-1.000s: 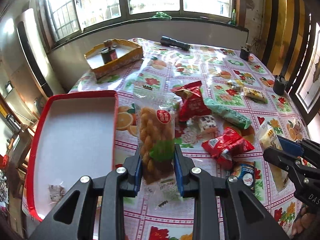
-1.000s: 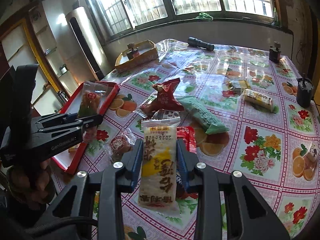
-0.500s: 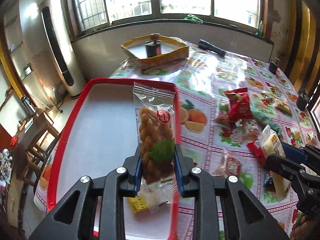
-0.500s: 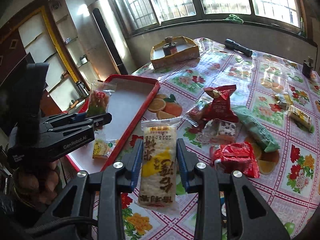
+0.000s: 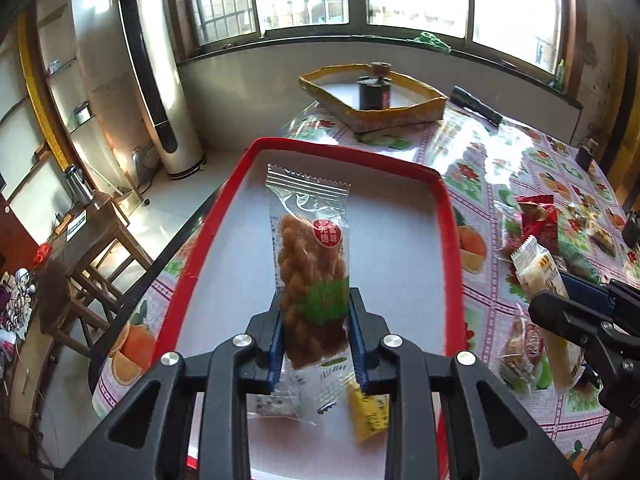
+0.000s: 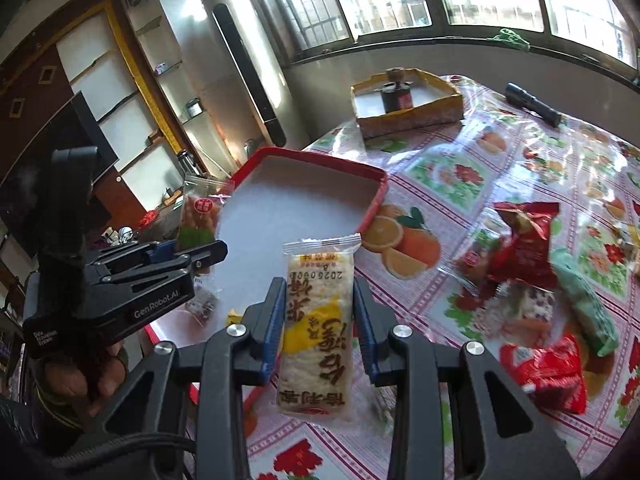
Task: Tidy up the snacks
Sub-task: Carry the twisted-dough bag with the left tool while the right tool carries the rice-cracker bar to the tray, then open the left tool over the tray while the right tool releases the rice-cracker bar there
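I had the left gripper (image 5: 315, 334) pinching a clear twisted-dough snack pack (image 5: 310, 264) upright over the red tray (image 5: 450, 240), fingers pressed onto its sides. Right gripper (image 6: 319, 322) was clamped the same way on a rice cracker pack (image 6: 316, 320), held over the near right edge of the tray, w/ the table (image 6: 500, 152) to its right.

Already in the tray, near end: a small yellow packet (image 5: 368, 414) and a clear wrapper (image 5: 276, 404), partly hidden behind the left fingers.

On the table right of the tray lay loose snacks: a tall red bag (image 6: 524, 232), a green pack (image 6: 584, 304), a flat red pack (image 6: 548, 368). Far side had a yellow cardboard box (image 6: 412, 116) w/ a dark jar (image 6: 394, 94) inside, and a black flashlight (image 6: 532, 104) further right.

Left cam showed the tray floor and its packets clearly; right cam barely did, the left gripper (image 6: 176, 256) standing in the way. Right cam showed the snack pile in full; left cam only caught its edge past the right gripper (image 5: 560, 308).
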